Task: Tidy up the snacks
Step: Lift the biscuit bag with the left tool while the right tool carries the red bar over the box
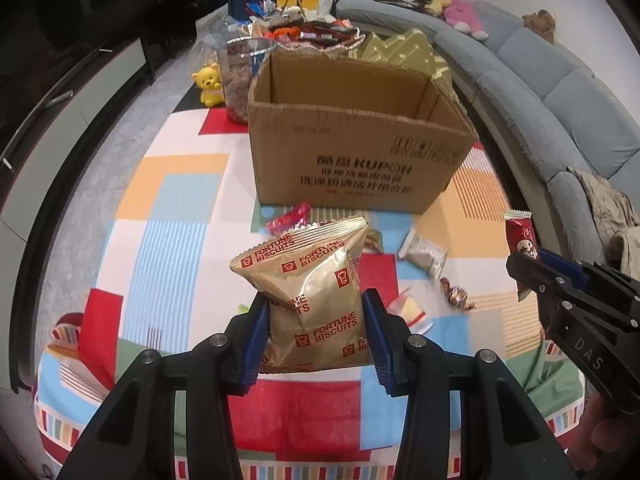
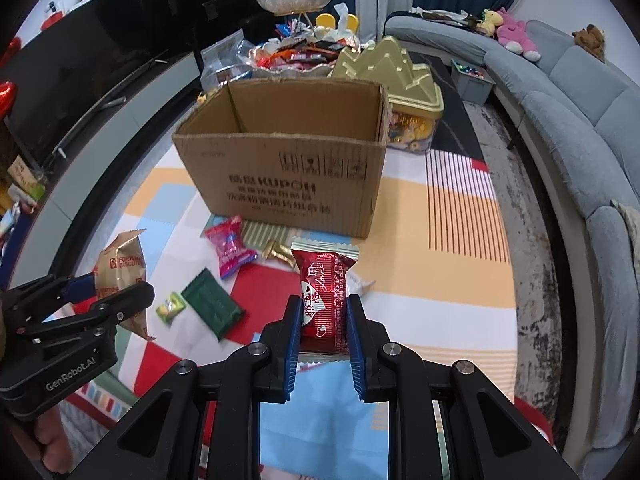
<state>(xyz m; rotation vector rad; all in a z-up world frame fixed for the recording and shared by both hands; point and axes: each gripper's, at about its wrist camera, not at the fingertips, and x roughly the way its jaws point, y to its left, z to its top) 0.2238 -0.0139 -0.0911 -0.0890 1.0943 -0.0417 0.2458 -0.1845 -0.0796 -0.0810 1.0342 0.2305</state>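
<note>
Left gripper (image 1: 316, 336): your jaws are clamped on the gold packet (image 1: 308, 292) printed "FORTUNE BISCUITS", held upright above the cloth.
Right gripper (image 2: 323, 336): your jaws pinch a narrow red packet (image 2: 325, 296); its white script is too small to read.
Patterned cloth (image 2: 460, 248): loose snacks lie on it, among them a pink packet (image 2: 230, 250), a dark green packet (image 2: 212, 306) and a small yellow-green sweet (image 2: 171, 306).
Cardboard box (image 2: 288, 172): open-topped, marked "KUPOH", just beyond the loose snacks; you cannot see its floor, so its contents may be none.
Gold tin (image 2: 404, 92): behind the box, with sweets showing through its clear lower wall.
Tiered dish (image 2: 294, 4): farthest back, heaped with wrapped sweets.
</note>
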